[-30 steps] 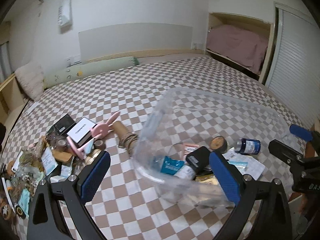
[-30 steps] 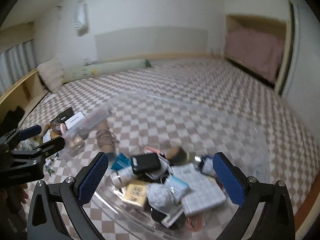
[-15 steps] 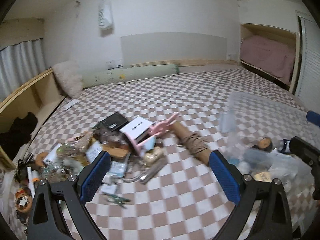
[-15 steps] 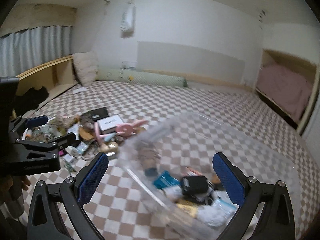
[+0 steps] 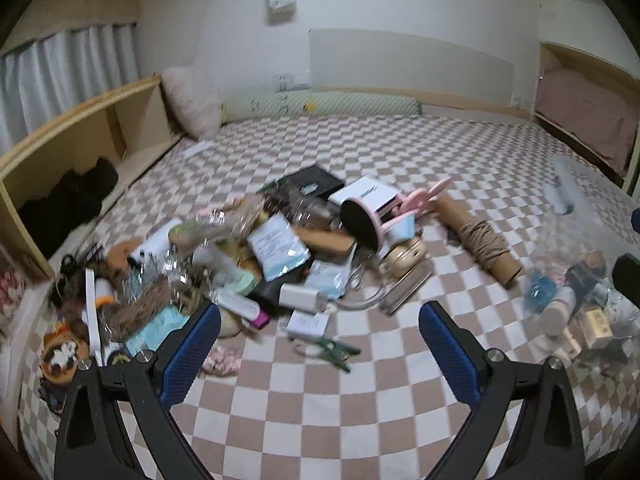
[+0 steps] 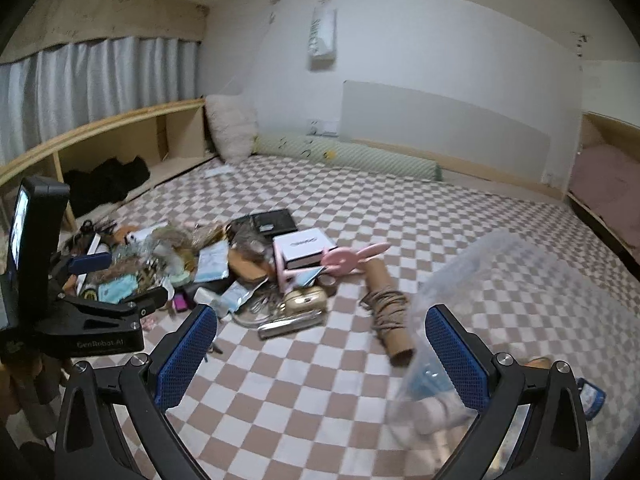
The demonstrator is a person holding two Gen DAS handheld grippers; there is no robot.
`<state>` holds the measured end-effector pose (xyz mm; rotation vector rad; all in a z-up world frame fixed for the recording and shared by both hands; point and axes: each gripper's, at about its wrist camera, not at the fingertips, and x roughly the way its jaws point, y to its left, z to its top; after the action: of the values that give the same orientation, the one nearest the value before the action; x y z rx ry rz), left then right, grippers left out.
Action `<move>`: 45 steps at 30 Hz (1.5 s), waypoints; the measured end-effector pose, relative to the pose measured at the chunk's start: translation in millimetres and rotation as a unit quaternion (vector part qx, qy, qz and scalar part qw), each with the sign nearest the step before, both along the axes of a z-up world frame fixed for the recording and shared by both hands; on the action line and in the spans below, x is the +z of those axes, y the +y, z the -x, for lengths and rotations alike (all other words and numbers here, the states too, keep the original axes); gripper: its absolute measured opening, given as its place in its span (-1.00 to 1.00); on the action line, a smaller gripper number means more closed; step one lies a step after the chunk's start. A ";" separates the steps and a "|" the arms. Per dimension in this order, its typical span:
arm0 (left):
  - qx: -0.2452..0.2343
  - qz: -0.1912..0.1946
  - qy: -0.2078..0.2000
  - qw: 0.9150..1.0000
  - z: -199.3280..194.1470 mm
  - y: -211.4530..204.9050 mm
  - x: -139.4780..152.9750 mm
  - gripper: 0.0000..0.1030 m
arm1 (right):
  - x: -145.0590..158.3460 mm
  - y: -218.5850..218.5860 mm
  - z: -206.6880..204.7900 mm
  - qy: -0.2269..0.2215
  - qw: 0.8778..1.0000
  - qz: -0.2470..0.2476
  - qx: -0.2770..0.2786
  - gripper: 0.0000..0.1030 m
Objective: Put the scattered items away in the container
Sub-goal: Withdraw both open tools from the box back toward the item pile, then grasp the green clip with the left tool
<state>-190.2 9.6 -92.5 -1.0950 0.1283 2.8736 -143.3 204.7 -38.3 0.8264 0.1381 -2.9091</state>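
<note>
A pile of scattered items [image 5: 256,248] lies on the checkered bed; it also shows in the right wrist view [image 6: 224,268]. It holds a white box [image 5: 366,196], a pink rabbit mirror [image 5: 416,200], a cardboard tube wound with twine [image 5: 480,240] and a green clip [image 5: 334,350]. A clear plastic container [image 5: 580,280] with several items in it sits at the right; it also shows in the right wrist view [image 6: 520,320]. My left gripper [image 5: 320,340] is open and empty, just in front of the pile. My right gripper [image 6: 320,344] is open and empty beside the container.
The checkered bed cover [image 5: 400,148] stretches back to a green bolster [image 5: 320,106] and a fluffy pillow [image 5: 192,100]. A wooden shelf [image 5: 80,136] with dark clothing runs along the left. The left gripper [image 6: 100,300] shows at the left of the right wrist view.
Both grippers have swung left, away from the container and toward the pile. The container has slid to the right edge of both views. Both stay open and empty.
</note>
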 end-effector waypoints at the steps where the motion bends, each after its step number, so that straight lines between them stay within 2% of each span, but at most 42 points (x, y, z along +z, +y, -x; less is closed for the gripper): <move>1: 0.004 -0.003 -0.004 1.000 2.4 -5.1 -6.1 0.94 | -5.5 -2.3 1.3 -0.004 1.000 0.000 0.003 1.00; 10: 0.007 -0.026 -0.041 0.999 14.2 -18.7 -45.0 0.94 | -62.4 -16.8 18.4 -0.061 0.998 0.017 0.020 1.00; 16: -0.008 -0.088 -0.090 0.992 24.6 -17.9 -76.3 0.94 | -106.7 -18.2 21.8 -0.112 0.994 0.019 0.007 1.00; 24: -0.012 -0.112 -0.129 0.985 32.3 -13.2 -110.3 0.91 | -159.7 -7.5 27.2 -0.183 0.983 0.026 -0.014 1.00; 28: -0.009 -0.124 -0.147 0.981 39.8 -13.5 -124.4 0.89 | -170.8 -3.4 32.0 -0.198 0.980 0.029 -0.019 1.00; 31: -0.008 -0.128 -0.160 0.979 48.6 -9.0 -132.3 0.60 | -177.1 -4.7 35.0 -0.201 0.979 0.022 -0.017 1.00; 36: -0.002 -0.133 -0.170 0.977 63.2 1.5 -141.4 0.60 | -188.7 -16.3 34.3 -0.210 0.978 0.005 0.001 1.00; 41: 0.016 -0.138 -0.162 0.977 73.1 7.2 -143.1 0.59 | -191.3 -24.2 28.2 -0.212 0.977 0.002 0.016 1.00; 45: 0.021 -0.121 -0.157 0.980 79.0 11.4 -144.4 0.40 | -193.2 -23.1 25.4 -0.209 0.978 0.009 0.021 1.00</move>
<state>-269.1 21.0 -236.9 -1.4873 -0.2561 2.6136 -168.6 181.5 -231.6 1.3862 0.0878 -2.6192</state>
